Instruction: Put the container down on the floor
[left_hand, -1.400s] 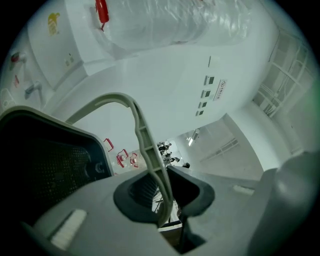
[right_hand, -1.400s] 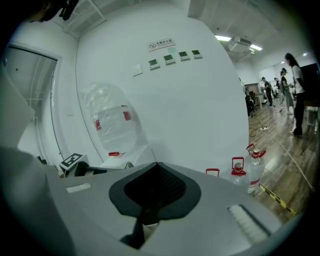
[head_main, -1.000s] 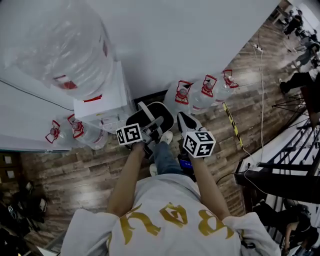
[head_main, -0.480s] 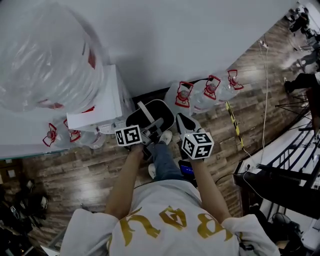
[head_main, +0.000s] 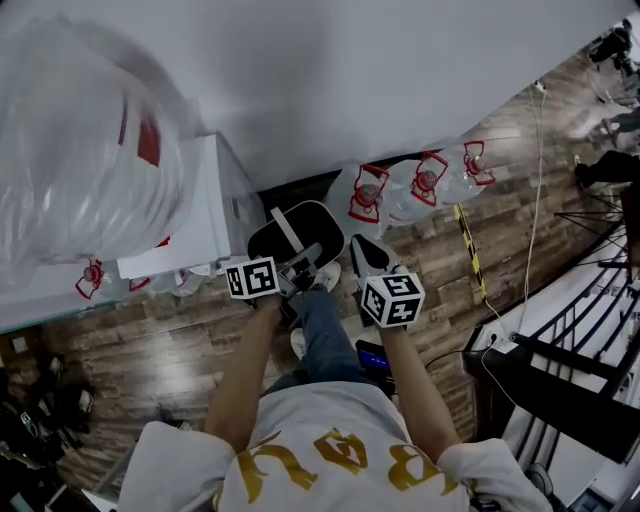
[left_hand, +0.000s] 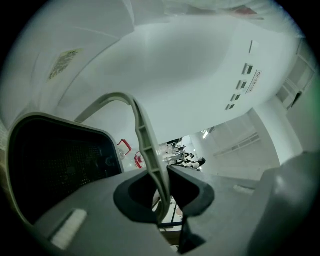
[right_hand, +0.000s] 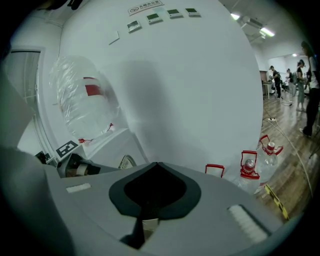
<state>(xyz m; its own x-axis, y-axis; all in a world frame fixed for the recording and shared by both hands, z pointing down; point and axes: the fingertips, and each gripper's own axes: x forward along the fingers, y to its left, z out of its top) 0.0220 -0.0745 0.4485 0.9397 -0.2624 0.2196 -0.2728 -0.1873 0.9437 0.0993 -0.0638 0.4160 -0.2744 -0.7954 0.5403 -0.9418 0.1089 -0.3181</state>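
The left gripper (head_main: 300, 272) sits just left of the frame's center in the head view, and its jaws pinch the pale gray handle (head_main: 288, 238) of the black container (head_main: 300, 228). The left gripper view shows this close up: the left gripper (left_hand: 162, 185) has both pads pressed against the thin ribbed handle (left_hand: 145, 145), which arches up and over to the container (left_hand: 55, 165) at the left of the frame. The container's inside is dark with a fine mesh texture, and I cannot make out anything in it. In the head view it lies at the center, just right of the white water dispenser (head_main: 205, 215) and in front of the person's leg (head_main: 325, 325). Whether it touches the wood floor (head_main: 130, 340) cannot be told. The right gripper (head_main: 365, 255) is just beside it on the right; in its own view the right gripper (right_hand: 156, 187) has its jaws pressed together with nothing between them. A big clear water jug (head_main: 80, 150) fills the upper left, on top of the dispenser. Clear water bottles (head_main: 420, 185) with red handles stand on the floor along the white wall (head_main: 350, 80), right of center.
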